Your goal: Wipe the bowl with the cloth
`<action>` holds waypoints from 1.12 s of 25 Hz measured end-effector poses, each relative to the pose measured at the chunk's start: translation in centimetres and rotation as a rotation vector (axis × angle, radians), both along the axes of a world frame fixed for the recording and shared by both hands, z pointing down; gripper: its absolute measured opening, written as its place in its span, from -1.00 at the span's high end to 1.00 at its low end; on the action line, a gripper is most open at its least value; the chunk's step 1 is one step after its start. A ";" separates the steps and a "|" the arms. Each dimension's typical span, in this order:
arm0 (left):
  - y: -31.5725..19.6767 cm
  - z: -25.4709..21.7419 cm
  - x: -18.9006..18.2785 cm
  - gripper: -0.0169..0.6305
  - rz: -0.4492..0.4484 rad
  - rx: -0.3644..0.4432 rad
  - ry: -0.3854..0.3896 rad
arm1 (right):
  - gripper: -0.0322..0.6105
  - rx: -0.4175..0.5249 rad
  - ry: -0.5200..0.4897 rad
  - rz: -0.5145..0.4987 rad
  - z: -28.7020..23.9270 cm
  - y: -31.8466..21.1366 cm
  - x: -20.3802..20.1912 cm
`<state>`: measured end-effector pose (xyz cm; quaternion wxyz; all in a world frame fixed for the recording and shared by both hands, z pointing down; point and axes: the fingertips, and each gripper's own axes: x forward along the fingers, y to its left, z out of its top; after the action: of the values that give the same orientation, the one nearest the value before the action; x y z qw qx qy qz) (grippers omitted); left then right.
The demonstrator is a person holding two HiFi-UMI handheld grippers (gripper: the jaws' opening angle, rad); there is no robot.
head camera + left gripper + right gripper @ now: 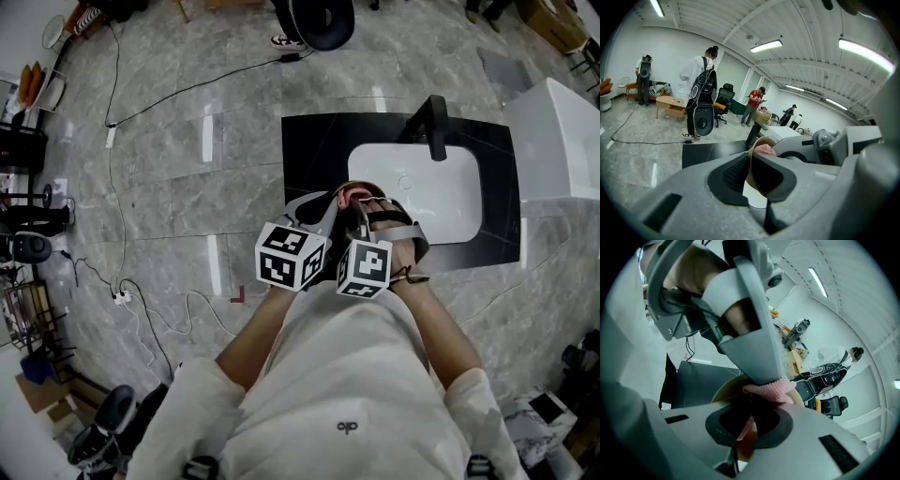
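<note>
Head view downward, others close, sharing bowl [723, 389]

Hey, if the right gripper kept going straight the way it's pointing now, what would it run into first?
Most likely the bowl: the right gripper, shut on the pink cloth, points into its tan inside. The left gripper, clamped on the rim, sits just beyond, though depth is unclear.

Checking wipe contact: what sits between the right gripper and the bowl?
The pink cloth, pinched in the right gripper and bunched against the bowl, as the right gripper view shows.
</note>
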<state>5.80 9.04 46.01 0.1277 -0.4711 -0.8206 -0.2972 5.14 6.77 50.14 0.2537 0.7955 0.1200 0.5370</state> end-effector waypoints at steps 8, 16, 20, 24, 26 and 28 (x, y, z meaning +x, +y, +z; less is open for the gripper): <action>0.3 0.1 0.3 0.86 0.004 0.001 0.001 | 0.85 0.013 -0.116 -0.055 2.1 -0.9 -1.2; 0.3 0.2 0.0 0.87 0.010 0.010 -0.006 | 0.85 -0.102 -0.167 -0.015 1.2 1.5 -2.8; -0.1 0.4 -0.1 0.87 0.010 0.020 -0.020 | 0.85 -0.161 -0.120 0.018 -0.2 2.8 -2.4; 0.1 0.3 0.2 0.87 -0.008 0.017 -0.056 | 0.85 -0.157 -0.092 0.019 -0.6 2.7 -1.8; 0.2 0.1 0.4 0.87 -0.011 0.011 -0.061 | 0.85 -0.129 -0.082 0.016 -0.4 2.2 -1.6; 0.3 -0.1 0.6 0.87 -0.018 0.005 -0.065 | 0.85 -0.085 -0.075 0.012 0.0 1.4 -1.4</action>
<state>6.44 9.34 45.87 0.0993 -0.4683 -0.8193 -0.3156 3.71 8.22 50.16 0.2882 0.7627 0.1378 0.5623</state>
